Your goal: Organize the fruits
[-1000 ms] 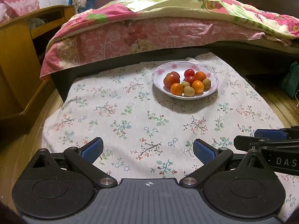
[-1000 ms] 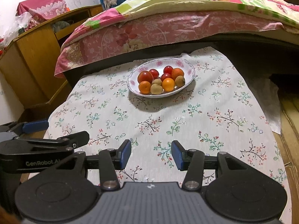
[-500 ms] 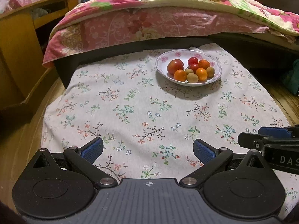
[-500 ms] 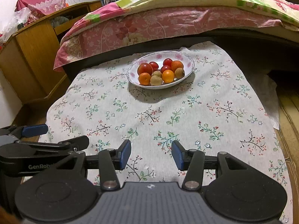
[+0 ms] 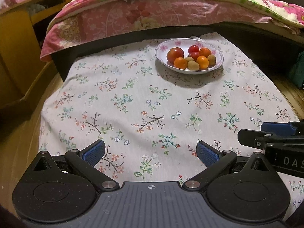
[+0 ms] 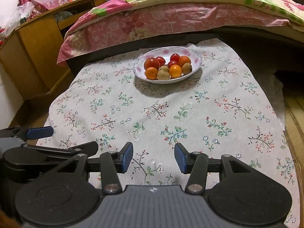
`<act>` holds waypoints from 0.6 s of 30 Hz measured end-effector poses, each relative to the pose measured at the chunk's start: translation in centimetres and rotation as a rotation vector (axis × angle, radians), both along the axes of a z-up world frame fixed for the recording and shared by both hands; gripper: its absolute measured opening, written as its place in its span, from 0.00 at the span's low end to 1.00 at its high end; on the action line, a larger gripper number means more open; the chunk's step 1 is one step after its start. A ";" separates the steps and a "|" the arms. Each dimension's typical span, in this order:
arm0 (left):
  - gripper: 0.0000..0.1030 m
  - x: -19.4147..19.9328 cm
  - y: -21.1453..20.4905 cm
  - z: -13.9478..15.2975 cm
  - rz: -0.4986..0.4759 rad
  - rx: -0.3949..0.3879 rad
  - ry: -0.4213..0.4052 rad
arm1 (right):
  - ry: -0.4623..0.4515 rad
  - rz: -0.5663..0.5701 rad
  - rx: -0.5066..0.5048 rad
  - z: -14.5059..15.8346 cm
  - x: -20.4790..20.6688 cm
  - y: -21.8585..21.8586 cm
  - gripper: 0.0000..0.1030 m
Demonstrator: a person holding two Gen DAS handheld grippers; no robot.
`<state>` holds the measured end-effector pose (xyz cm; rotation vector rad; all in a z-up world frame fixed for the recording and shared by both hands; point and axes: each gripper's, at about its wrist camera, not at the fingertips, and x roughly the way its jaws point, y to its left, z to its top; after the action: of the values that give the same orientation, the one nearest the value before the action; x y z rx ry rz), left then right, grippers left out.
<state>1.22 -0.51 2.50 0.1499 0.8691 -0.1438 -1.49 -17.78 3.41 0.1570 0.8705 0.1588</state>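
Observation:
A white plate with a pink flower rim point(image 5: 161, 47) point(image 6: 191, 54) stands at the far end of a table under a floral cloth point(image 5: 152, 102) point(image 6: 161, 112). It holds several fruits: a big red tomato point(image 5: 175, 55) point(image 6: 151, 63), small red tomatoes point(image 5: 193, 48), oranges point(image 5: 180, 63) point(image 6: 175, 70) and small tan fruits point(image 5: 193, 65) point(image 6: 163, 74). My left gripper point(image 5: 150, 153) hangs open and wide over the near cloth, nothing between its blue pads. My right gripper point(image 6: 153, 158) is open too, narrower and empty. Each gripper shows at the edge of the other's view.
A bed with a pink floral quilt point(image 5: 152, 15) point(image 6: 171, 20) rises right behind the table. A wooden desk point(image 5: 17, 43) point(image 6: 32, 47) stands at the left. Wooden floor point(image 5: 17, 152) lies around the table, with a dark green object point(image 5: 297, 72) at the right.
In both views the plate and the cloth have slid upward in the picture, and more of the near cloth now shows. Both grippers' jaws stand as before.

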 end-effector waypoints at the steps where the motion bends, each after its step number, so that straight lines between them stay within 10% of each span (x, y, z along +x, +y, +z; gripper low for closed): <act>1: 1.00 0.0 0.0 0.0 0.003 -0.001 0.002 | 0.001 -0.001 0.000 0.0 0.0 0.0 0.46; 18: 1.00 -0.1 0.1 -0.1 0.019 0.000 0.013 | 0.016 -0.005 -0.024 -0.4 -0.3 0.4 0.46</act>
<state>1.13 -0.45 2.37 0.1407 0.8828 -0.1270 -1.75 -17.37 2.98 0.1383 0.8880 0.1420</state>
